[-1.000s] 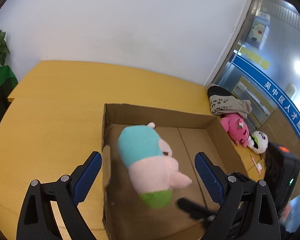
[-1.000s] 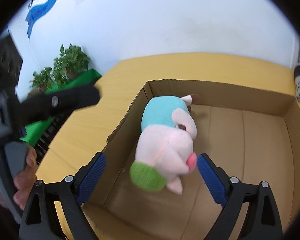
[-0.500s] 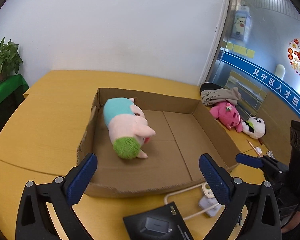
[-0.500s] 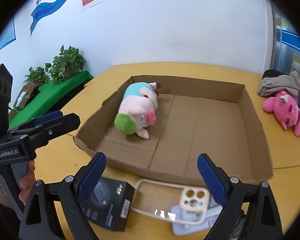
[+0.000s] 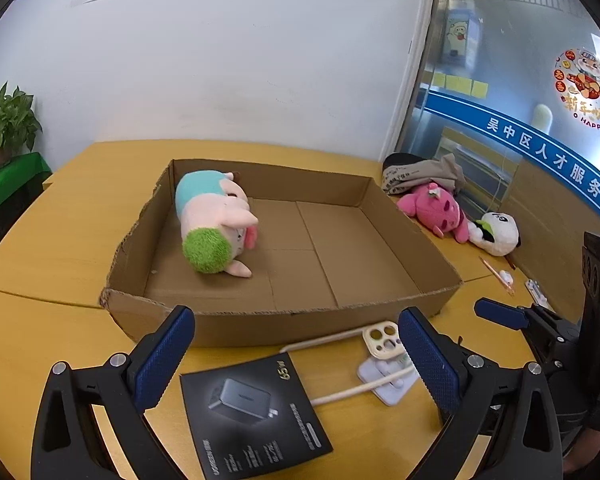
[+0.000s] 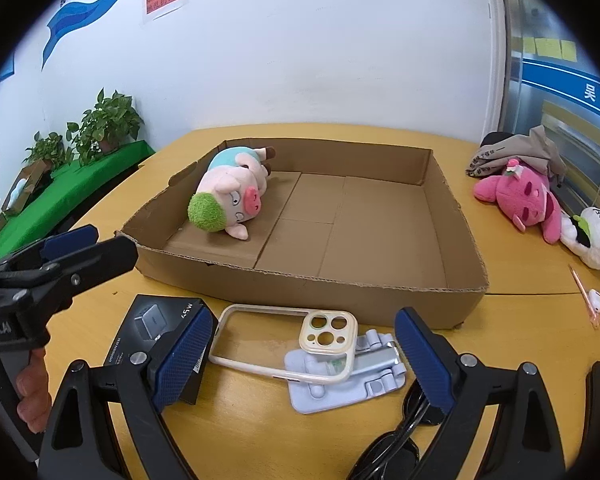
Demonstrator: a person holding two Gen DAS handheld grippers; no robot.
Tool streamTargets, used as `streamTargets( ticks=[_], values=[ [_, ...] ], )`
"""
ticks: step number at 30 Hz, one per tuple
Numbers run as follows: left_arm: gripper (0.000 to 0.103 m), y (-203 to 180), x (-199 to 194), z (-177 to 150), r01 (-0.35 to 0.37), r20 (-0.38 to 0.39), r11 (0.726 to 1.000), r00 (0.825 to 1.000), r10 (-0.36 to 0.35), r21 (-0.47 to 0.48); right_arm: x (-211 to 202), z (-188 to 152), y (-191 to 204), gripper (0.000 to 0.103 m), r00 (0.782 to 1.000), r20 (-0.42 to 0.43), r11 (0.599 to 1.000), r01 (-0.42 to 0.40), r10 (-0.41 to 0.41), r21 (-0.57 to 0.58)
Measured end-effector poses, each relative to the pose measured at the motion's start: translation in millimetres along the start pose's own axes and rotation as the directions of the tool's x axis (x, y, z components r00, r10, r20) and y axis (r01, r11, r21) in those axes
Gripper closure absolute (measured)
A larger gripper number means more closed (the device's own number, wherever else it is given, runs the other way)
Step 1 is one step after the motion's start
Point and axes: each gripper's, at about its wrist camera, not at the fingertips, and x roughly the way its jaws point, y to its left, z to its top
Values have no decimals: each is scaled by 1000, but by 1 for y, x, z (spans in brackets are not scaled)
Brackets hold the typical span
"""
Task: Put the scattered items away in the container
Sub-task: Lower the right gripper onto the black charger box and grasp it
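A pig (image 5: pixel 214 220) lies on its side in the left rear corner of the box (image 5: pixel 284 316), which sits mid-surface (image 5: pixel 60 216). Both grippers hover empty before the box's near wall, the left gripper (image 5: pixel 296 356) and the right gripper (image 6: pixel 302 364) each with fingers wide. Below them, near the surface's front edge, lie a black carton (image 5: pixel 252 412), a phone case (image 6: pixel 288 340) and a white stand (image 6: pixel 340 380). A pink toy (image 6: pixel 520 200) and a panda (image 6: pixel 594 236) rest by the right edge.

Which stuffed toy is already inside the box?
The pig plush with the green tuft and blue top. It lies in the cardboard box; the pink plush and the panda plush lie outside on the table.
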Motion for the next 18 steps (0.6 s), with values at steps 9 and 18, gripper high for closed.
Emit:
streamTargets(
  ticks=[9, 18],
  values=[
    [0, -12, -4, -4, -2, -2, 1000, 1000, 2, 7, -6, -11, -10, 10, 1000, 19, 999, -16, 15, 45],
    [0, -11, -4, -18, -11, -24, 1000, 1000, 10, -23, 0, -16, -11, 10, 999, 2, 999, -38, 37, 27]
  ],
)
